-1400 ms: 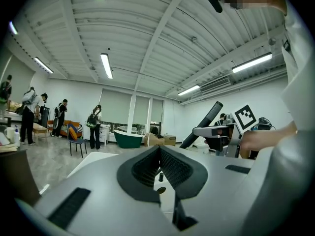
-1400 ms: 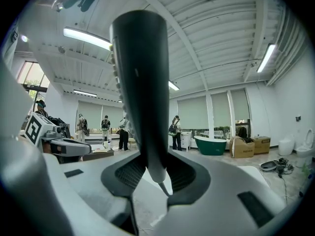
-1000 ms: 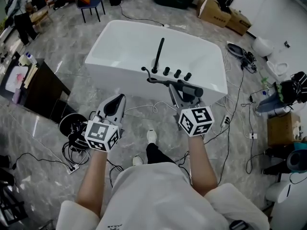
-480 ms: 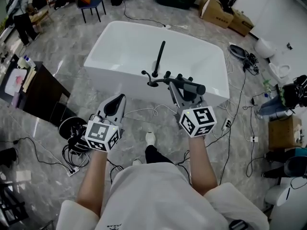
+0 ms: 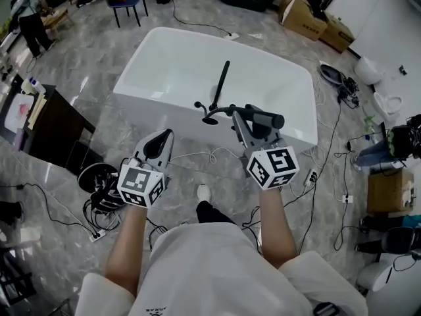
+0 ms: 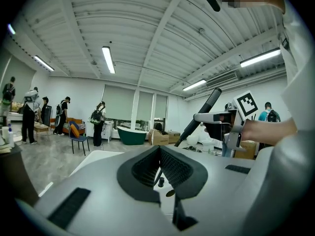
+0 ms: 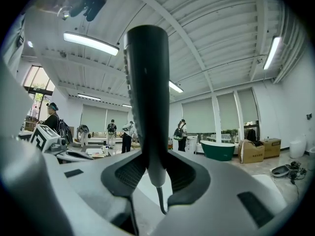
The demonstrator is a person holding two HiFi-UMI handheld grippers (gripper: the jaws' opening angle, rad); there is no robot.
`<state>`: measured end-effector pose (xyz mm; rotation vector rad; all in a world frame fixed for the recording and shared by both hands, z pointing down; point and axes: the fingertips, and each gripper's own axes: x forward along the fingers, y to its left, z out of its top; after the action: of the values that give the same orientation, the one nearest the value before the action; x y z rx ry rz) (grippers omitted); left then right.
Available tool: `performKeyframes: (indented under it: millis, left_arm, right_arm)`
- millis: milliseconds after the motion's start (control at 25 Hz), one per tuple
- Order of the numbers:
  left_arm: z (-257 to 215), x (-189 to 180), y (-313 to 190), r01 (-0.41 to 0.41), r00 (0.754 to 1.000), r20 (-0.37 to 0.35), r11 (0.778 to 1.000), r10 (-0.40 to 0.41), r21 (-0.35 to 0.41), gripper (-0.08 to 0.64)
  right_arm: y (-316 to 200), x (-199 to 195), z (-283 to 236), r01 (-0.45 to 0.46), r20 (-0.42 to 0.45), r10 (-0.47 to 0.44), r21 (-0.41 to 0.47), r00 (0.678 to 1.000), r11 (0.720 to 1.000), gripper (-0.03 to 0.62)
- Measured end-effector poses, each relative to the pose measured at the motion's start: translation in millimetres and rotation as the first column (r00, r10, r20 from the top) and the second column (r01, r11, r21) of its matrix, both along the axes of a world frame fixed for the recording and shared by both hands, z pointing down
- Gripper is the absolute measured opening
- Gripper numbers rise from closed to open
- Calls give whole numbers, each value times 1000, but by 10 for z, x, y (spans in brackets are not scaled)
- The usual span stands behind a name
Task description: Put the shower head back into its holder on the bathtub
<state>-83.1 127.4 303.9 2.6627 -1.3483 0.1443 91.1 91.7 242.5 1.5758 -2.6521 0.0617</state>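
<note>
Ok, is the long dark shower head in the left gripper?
No, the long dark shower head is clamped between the right gripper's jaws; the left gripper holds nothing.

Bathtub rim (image 5: 158, 112) (near side) behind right gripper (image 5: 248, 118)

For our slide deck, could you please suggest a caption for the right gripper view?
The right gripper clamps the dark cylindrical shower head upright between its fingers, thin hose trailing below.
</note>
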Motion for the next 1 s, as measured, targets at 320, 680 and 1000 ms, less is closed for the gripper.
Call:
performKeyframes:
  millis: [320, 680, 1000]
  left_arm:
    - [78, 147, -411, 26, 1000, 17, 999, -25, -28, 11]
    - [148, 366, -829, 54, 998, 38, 997, -52, -48, 11]
    - [198, 579, -1169, 86, 995, 54, 995, -83, -52, 11]
  right_arm:
    - [-497, 84, 92, 47, 19, -46, -25, 999, 999, 143]
    - [-958, 278, 228, 79, 36, -78, -52, 996, 995, 143]
    - [-1320, 389, 387, 132, 48, -129, -76, 990, 988, 143]
